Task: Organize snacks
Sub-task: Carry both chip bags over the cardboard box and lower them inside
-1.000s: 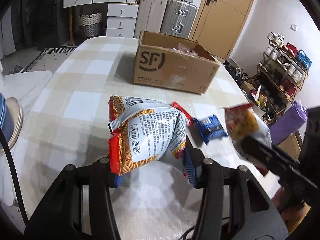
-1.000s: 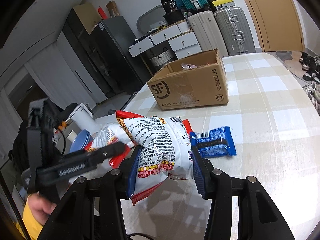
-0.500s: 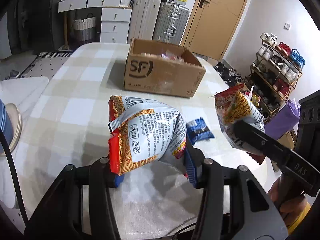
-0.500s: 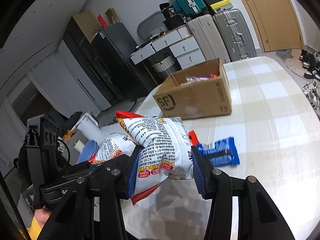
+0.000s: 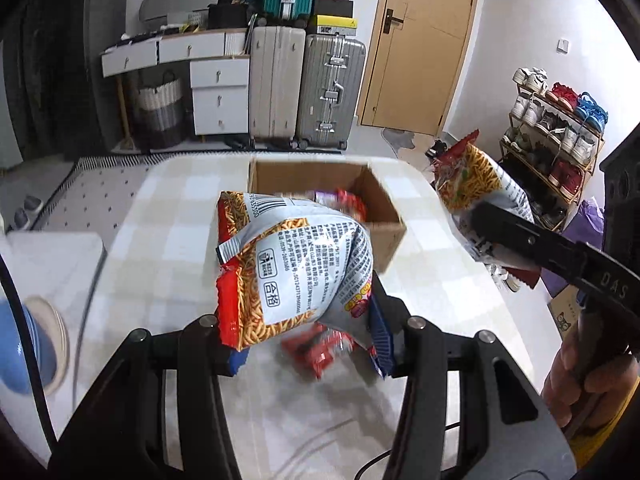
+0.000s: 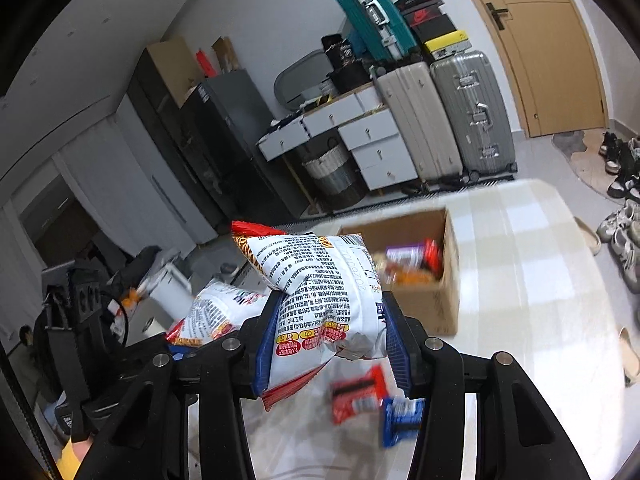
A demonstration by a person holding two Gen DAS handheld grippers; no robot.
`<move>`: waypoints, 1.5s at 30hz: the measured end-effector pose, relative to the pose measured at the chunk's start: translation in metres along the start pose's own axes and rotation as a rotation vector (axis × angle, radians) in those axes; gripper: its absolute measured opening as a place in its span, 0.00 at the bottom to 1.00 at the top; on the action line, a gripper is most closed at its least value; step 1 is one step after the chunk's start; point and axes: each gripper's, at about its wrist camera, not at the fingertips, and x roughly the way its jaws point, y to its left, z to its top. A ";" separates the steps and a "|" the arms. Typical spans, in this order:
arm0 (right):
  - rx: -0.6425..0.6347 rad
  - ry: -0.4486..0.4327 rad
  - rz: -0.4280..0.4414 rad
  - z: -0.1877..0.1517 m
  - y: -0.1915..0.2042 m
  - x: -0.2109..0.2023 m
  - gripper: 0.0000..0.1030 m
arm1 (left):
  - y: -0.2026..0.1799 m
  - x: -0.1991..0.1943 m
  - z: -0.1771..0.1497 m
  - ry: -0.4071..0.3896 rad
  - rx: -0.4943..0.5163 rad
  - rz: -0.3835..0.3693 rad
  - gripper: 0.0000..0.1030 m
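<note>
While both bags are hanging above the checked table [image 5: 160, 240], the left gripper [image 5: 304, 344] is pinching a noodle-snack bag [image 5: 296, 264] by its lower end, and the right gripper [image 6: 332, 344] is pinching a second noodle-snack bag [image 6: 316, 292] the same way. Each bag is standing roughly upright between its blue pads, bulging above them.

Ahead and below both grippers, the open cardboard box [image 5: 384, 200] is sitting at the far end of the table, already holding several packets. From the left wrist view its mouth is lying straight ahead, just past the bag; from the right wrist view the box [image 6: 448, 280] is lying ahead and slightly right. Neither hand looks clearly nearer.

Nothing is standing between bags and box. Beneath the grippers, a red packet [image 6: 358, 396] and a blue packet [image 6: 402, 420] are lying loose on the table, well clear of the carried bags. Suitcases [image 5: 304, 88] and drawers are standing against the far wall.
</note>
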 end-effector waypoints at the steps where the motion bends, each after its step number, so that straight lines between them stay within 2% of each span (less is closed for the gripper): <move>1: 0.007 0.001 -0.002 0.008 -0.002 0.003 0.46 | 0.000 0.002 0.008 -0.002 0.006 0.002 0.45; 6: 0.042 -0.004 -0.015 0.040 -0.017 0.020 0.46 | 0.001 0.018 0.048 0.001 0.031 0.011 0.45; 12: 0.078 0.033 -0.027 0.064 -0.040 0.055 0.46 | 0.004 0.065 0.091 0.041 0.054 0.019 0.45; 15: 0.155 0.076 0.002 0.073 -0.057 0.081 0.46 | 0.007 0.098 0.107 0.089 0.042 -0.021 0.45; 20: 0.212 0.132 0.050 0.081 -0.074 0.120 0.46 | 0.013 0.155 0.125 0.161 -0.019 -0.066 0.45; 28: 0.241 0.243 0.017 0.067 -0.094 0.170 0.46 | 0.015 0.217 0.125 0.246 0.065 -0.047 0.45; 31: 0.252 0.252 0.015 0.064 -0.098 0.179 0.46 | 0.014 0.230 0.114 0.262 0.090 -0.025 0.45; 34: 0.246 0.260 -0.004 0.064 -0.100 0.186 0.46 | 0.009 0.248 0.107 0.259 0.155 -0.007 0.45; 41: 0.209 0.252 -0.072 0.065 -0.105 0.197 0.46 | 0.013 0.268 0.102 0.264 0.173 -0.039 0.46; 45: 0.139 0.246 -0.112 0.062 -0.095 0.198 0.47 | 0.013 0.271 0.103 0.264 0.165 -0.061 0.46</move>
